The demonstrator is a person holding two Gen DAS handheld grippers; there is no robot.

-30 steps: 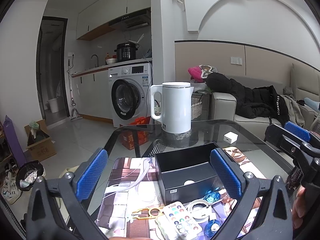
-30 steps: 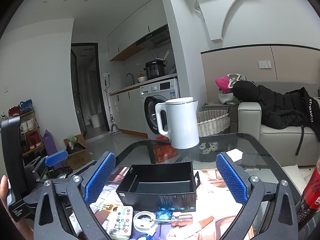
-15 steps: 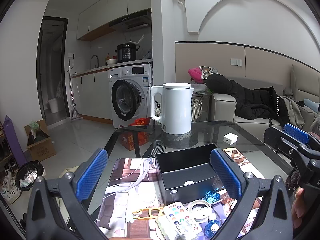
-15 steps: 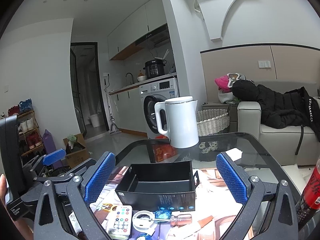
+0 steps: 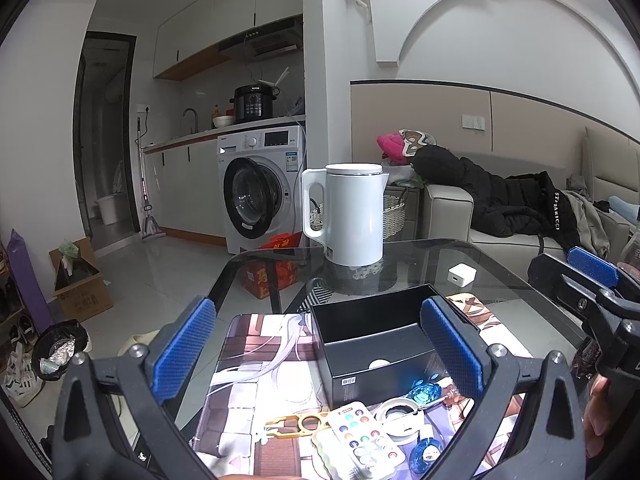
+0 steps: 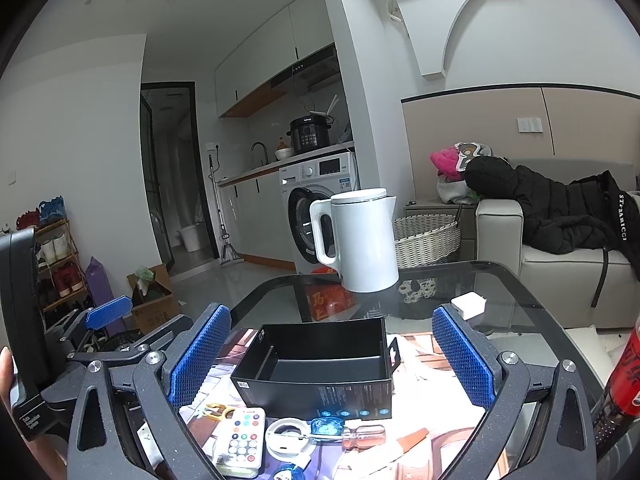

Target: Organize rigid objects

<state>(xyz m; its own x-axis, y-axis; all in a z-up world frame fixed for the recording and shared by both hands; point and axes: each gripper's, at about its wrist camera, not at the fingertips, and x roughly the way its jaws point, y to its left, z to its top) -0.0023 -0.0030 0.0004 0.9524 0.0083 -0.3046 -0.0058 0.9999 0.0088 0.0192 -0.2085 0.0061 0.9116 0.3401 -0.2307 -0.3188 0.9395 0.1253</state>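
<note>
Left gripper [image 5: 320, 354] is hanging above the glass table [image 5: 420, 256], jaws spread wide, gripping nothing. Black box [image 5: 376, 344] is sitting open-topped between and just beyond the jaws, nearer the right pad. Remote [image 5: 362, 440], tape roll [image 5: 398, 416] and yellow tool [image 5: 298, 426] are lying below the jaws, in front of the box.

Right gripper [image 6: 330, 358] is also hovering with jaws spread, empty, the box [image 6: 320, 364] framed between its pads. Screwdriver [image 6: 362, 434] is lying below them. White kettle [image 6: 360, 240] is standing beyond the box.
</note>
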